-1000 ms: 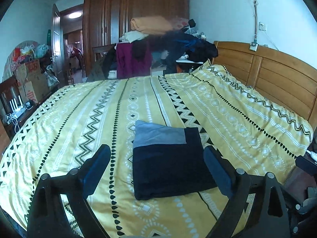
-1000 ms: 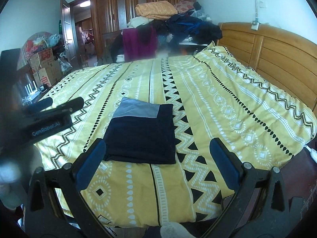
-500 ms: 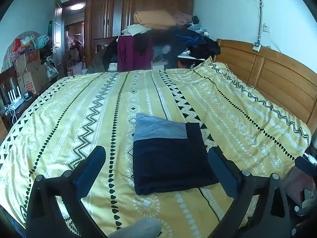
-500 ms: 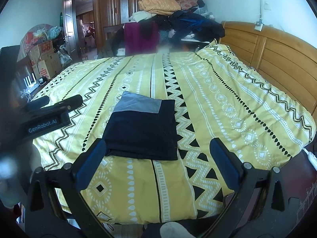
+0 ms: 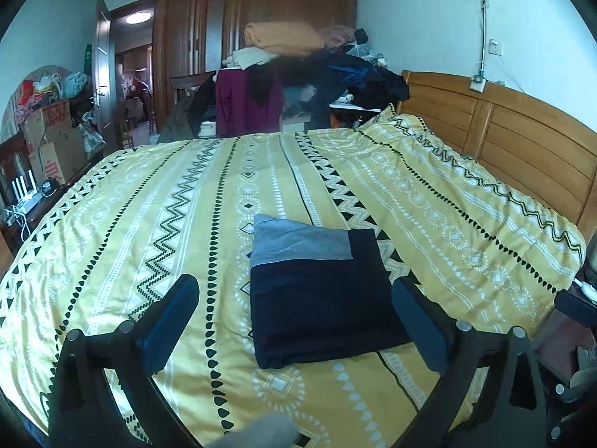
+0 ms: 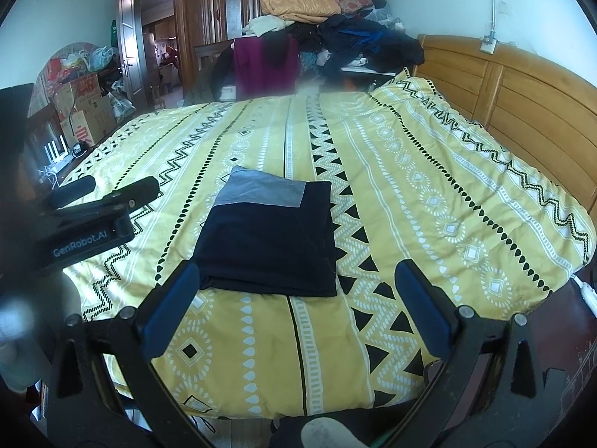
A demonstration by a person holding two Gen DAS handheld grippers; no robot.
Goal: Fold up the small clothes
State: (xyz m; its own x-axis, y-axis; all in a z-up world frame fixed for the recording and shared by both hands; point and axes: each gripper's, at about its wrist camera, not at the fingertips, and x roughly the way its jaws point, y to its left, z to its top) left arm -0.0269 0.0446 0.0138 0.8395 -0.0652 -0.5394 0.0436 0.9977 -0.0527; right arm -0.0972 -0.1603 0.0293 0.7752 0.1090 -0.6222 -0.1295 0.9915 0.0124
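Now folded dark garment (image 5: 321, 291) laid flat near bed's (image 5: 112, 224) front edge, ahead of left gripper (image 5: 294, 298) and right gripper (image 6: 294, 283); both spread wide, nothing held.

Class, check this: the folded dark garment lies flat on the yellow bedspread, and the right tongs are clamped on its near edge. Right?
Not quite. The folded dark garment does lie flat on the yellow bedspread, but the right tongs are open and clear of it, as the right wrist view shows.

A wooden headboard (image 5: 522, 142) and dark wardrobe (image 5: 231, 37) stand against pale walls (image 5: 418, 18).
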